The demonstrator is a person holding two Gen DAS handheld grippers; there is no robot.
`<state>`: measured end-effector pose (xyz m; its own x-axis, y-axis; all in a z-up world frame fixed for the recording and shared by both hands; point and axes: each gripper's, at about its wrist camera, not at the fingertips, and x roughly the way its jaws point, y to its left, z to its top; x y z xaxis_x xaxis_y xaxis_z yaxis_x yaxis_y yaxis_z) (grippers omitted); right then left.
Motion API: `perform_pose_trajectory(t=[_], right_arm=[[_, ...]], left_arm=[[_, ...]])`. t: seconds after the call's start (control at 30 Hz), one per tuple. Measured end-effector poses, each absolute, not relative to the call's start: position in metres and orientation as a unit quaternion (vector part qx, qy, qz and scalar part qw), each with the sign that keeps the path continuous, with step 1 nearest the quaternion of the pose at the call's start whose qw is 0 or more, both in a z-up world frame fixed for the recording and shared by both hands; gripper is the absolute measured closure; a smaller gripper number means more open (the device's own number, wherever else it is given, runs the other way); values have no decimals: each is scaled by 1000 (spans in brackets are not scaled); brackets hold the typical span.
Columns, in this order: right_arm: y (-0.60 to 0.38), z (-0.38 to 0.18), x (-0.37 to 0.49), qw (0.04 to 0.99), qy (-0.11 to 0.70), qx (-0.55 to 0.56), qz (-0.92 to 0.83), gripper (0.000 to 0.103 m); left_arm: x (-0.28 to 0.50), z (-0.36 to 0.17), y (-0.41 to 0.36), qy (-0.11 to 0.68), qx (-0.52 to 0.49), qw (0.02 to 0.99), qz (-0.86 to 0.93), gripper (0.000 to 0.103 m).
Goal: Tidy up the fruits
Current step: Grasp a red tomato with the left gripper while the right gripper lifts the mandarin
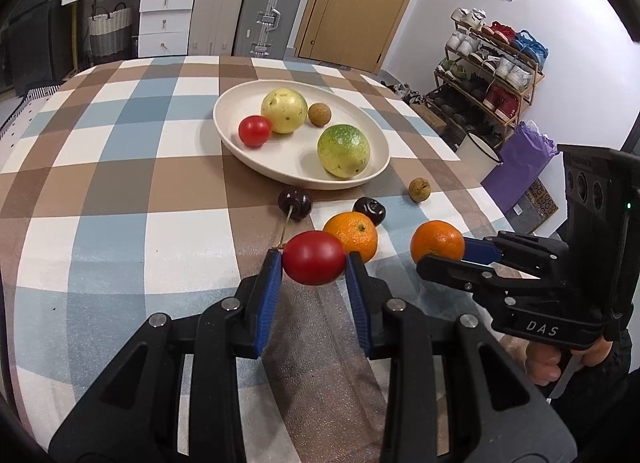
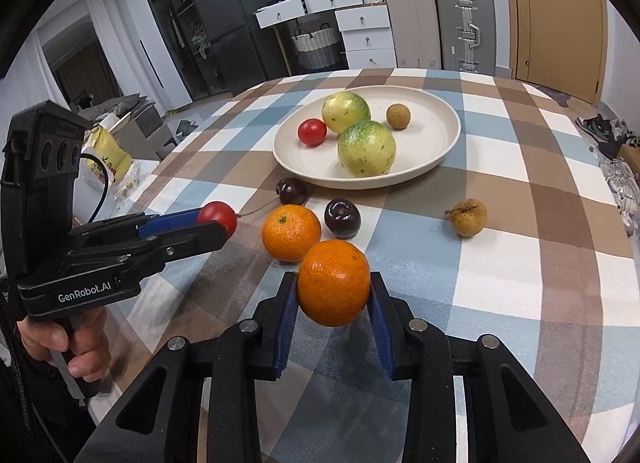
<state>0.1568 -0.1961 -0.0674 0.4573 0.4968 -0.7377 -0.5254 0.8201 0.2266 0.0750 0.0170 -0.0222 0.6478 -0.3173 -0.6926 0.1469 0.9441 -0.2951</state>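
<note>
My left gripper (image 1: 314, 263) is shut on a red tomato (image 1: 314, 257), held just above the checked tablecloth. My right gripper (image 2: 334, 291) is shut on an orange (image 2: 334, 283); in the left wrist view this orange (image 1: 437, 241) shows at the right. A second orange (image 2: 291, 232) lies on the cloth, with two dark cherries (image 2: 342, 218) (image 2: 293, 191) and a brown longan (image 2: 468, 217) nearby. Behind them, the cream plate (image 2: 440, 119) holds two green-yellow round fruits (image 2: 366, 149) (image 2: 345, 111), a small tomato (image 2: 312, 132) and a longan (image 2: 398, 116).
The round table's cloth (image 1: 120, 183) spreads out to the left of the plate. Beyond the table stand suitcases (image 1: 272, 11), white drawers (image 1: 166, 19) and a shoe rack (image 1: 492, 63). A person's hand (image 2: 76, 347) holds the left gripper's handle.
</note>
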Motion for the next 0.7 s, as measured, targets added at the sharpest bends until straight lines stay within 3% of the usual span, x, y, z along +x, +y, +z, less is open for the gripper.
perform_pose_trajectory(t=[0.7], right_arm=[[-215,-36,171,874,395,13,282,68]], left_arm=[[83,10,23,366,-103,917,-116,73]])
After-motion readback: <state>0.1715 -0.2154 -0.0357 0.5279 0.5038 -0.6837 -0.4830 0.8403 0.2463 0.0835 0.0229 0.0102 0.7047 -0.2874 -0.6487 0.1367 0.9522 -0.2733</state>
